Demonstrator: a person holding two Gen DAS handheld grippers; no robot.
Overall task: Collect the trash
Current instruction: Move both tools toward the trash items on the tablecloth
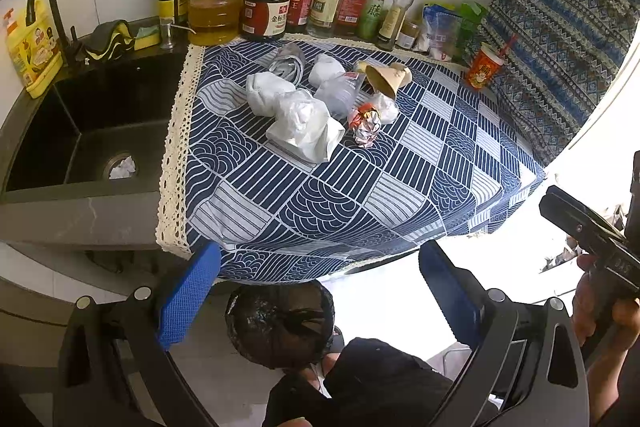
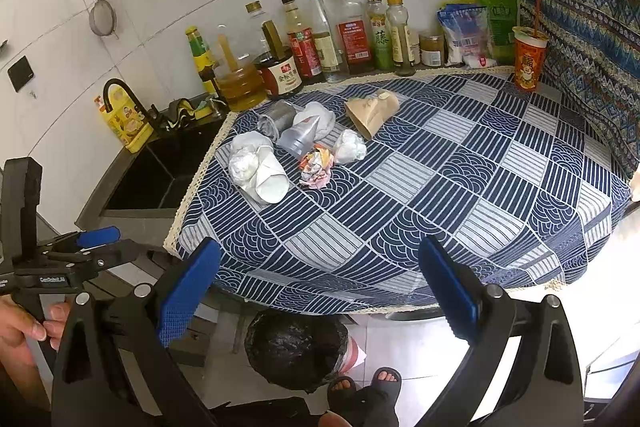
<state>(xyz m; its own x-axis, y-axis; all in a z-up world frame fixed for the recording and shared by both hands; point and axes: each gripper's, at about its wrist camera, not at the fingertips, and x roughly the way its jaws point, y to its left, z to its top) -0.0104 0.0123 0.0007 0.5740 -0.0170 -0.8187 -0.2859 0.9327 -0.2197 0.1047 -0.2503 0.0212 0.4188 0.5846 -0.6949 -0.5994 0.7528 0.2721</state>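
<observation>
Trash lies in a loose heap on the patterned cloth (image 2: 460, 195) that covers the counter, near its sink-side edge: a white paper bag (image 2: 262, 175), a crumpled foil wrapper (image 2: 316, 167), a squashed clear plastic bottle (image 2: 302, 137), a brown paper cup (image 2: 372, 115) on its side, and several white paper wads (image 2: 349, 146). One more wad sits in the drain of the black sink (image 1: 60, 131). A row of sauce and oil bottles (image 2: 320, 43) stands along the tiled wall behind the heap, and a red drink cup (image 2: 529, 57) with a straw stands upright at the far corner. On the floor below the counter's front edge is a bin lined with a black bag (image 2: 296, 347). The left gripper (image 1: 320, 301) and the right gripper (image 2: 318, 297) both hang off the counter's front edge above the bin, jaws spread wide with nothing between the blue pads.
</observation>
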